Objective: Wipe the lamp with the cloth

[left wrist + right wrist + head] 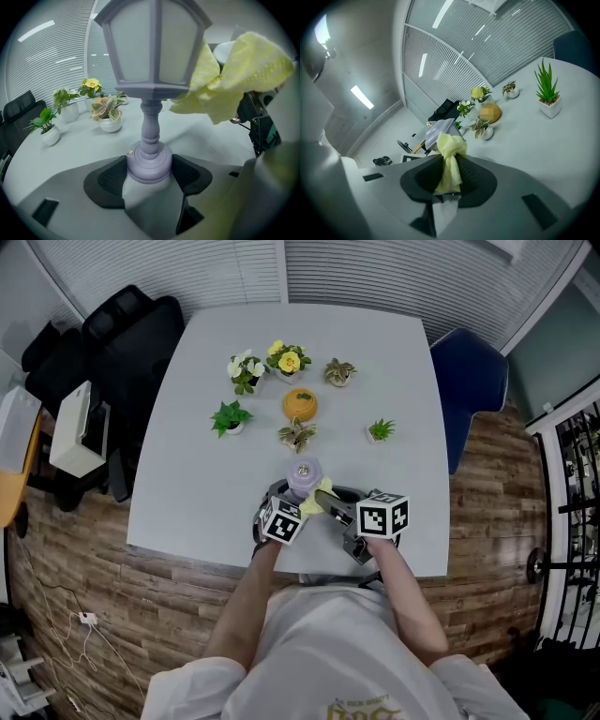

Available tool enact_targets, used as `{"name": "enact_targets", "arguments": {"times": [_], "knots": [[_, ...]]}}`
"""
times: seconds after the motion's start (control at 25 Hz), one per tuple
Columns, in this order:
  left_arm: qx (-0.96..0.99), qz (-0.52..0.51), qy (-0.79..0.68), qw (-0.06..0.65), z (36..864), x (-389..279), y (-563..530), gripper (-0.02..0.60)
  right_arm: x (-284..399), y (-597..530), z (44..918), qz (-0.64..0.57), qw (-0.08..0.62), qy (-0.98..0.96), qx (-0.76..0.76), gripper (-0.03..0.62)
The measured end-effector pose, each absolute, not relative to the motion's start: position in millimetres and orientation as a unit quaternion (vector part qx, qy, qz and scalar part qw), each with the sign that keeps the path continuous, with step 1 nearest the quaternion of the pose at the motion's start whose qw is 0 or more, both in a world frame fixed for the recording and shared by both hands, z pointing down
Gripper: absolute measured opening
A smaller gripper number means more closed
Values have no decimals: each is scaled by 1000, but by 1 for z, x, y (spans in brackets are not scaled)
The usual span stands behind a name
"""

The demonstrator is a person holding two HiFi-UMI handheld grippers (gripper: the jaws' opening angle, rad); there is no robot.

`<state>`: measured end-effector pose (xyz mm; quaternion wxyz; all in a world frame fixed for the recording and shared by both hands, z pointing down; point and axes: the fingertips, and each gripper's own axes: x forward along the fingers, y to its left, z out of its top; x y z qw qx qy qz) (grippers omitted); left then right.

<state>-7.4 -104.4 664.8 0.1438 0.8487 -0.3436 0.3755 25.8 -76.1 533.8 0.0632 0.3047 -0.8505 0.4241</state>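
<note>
Left gripper (pixel 150 176) clamps its jaws on the round base of the pale purple lantern-shaped lamp (pixel 152 61), standing upright between them. Right gripper (pixel 449 174) pinches the crumpled yellow cloth (pixel 450 154), pressed against the lamp's shade just ahead.

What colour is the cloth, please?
The cloth is pale yellow, clearest in the left gripper view.

Yellow cloth (pixel 318 500) beside lilac lamp (pixel 304 473)

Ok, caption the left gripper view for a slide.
Left gripper holds the base of the lilac lamp; yellow cloth meets its shade.
</note>
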Motion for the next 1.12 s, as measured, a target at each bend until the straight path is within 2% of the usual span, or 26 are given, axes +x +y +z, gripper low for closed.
{"name": "enact_targets", "arguments": {"times": [0.28,1.12], "knots": [[849,376,-342,144,665,-6,-103,315,22,-75,533,390,86,-863,308,87],[851,372,-341,145,664,-5,-104,316,19,-86,556,388,122,-857,317,87]]}}
